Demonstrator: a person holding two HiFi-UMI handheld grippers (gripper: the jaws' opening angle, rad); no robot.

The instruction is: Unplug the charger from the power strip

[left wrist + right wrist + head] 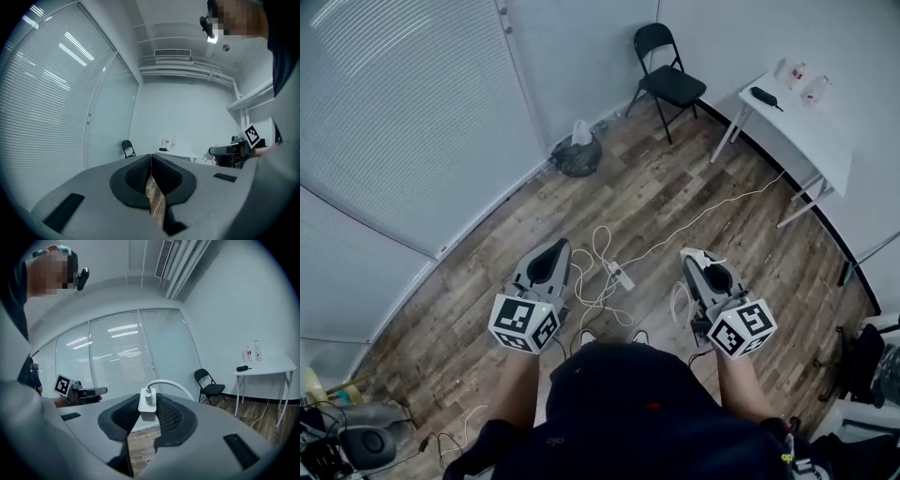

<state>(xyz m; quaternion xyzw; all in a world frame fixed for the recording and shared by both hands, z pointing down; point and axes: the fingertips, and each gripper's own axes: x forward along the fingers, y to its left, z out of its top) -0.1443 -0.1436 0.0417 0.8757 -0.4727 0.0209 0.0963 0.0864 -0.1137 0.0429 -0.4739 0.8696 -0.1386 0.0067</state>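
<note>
I stand over a wooden floor with both grippers raised in front of me. My right gripper [693,255] is shut on a white charger [697,253]. In the right gripper view the charger [147,405] sits upright, clamped between the ribbed pads, and its white cable [174,384] arcs off to the right. The white power strip [621,276] lies on the floor between the two grippers, with loose white cable [598,246] coiled beside it. My left gripper [556,247] is shut on nothing. In the left gripper view its pads [140,172] meet edge to edge.
A black folding chair [667,77] stands by the far wall. A white table [814,131] with bottles and a black object is at the right. A dark bin bag [577,157] sits by the blinds. A long cable [712,211] crosses the floor toward the table.
</note>
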